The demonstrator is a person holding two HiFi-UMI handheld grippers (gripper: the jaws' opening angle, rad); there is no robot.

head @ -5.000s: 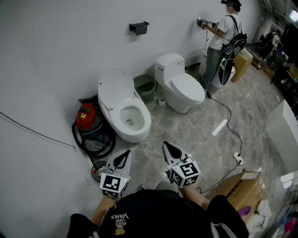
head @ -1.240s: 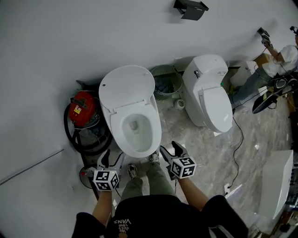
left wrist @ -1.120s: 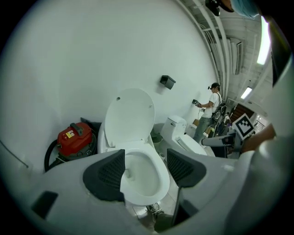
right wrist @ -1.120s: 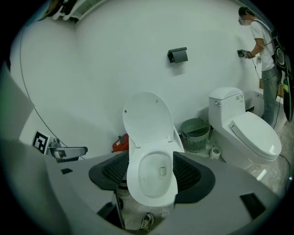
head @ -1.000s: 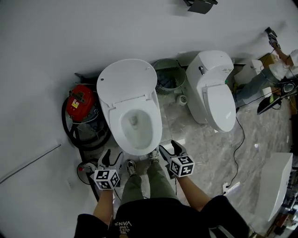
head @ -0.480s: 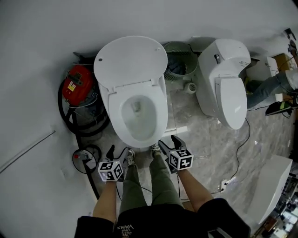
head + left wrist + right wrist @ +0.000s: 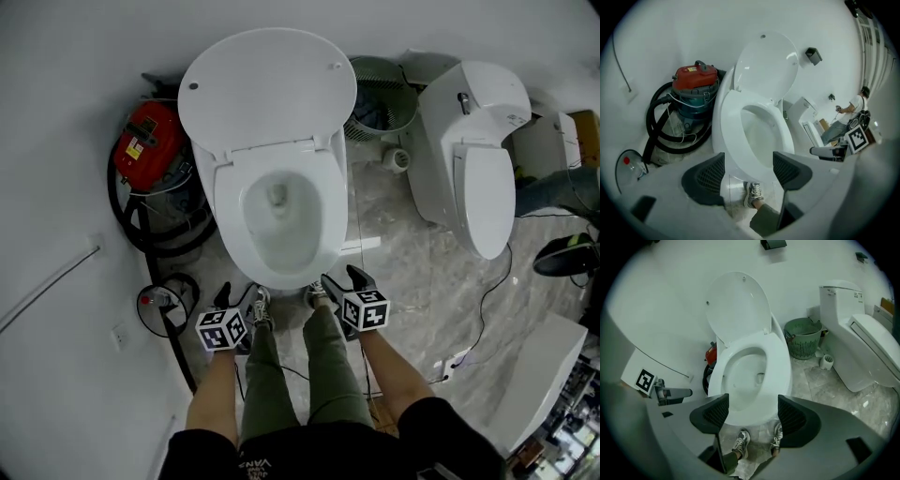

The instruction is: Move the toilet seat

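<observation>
Head view: the seat (image 7: 228,202) lies flat on the bowl, with the lid (image 7: 267,89) raised against the wall. The left gripper (image 7: 237,298) and right gripper (image 7: 342,279) hover just short of the bowl's front, jaws wide apart and empty. This looks like the approach. Next, a jaw must slip under the seat's front edge to lift it. Since a second ago the person has stepped closer.

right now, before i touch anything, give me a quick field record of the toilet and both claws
lid: raised
seat: down on bowl
left claw: open, empty, near bowl front
right claw: open, empty, near bowl front
nearby: red vacuum, green basket
</observation>
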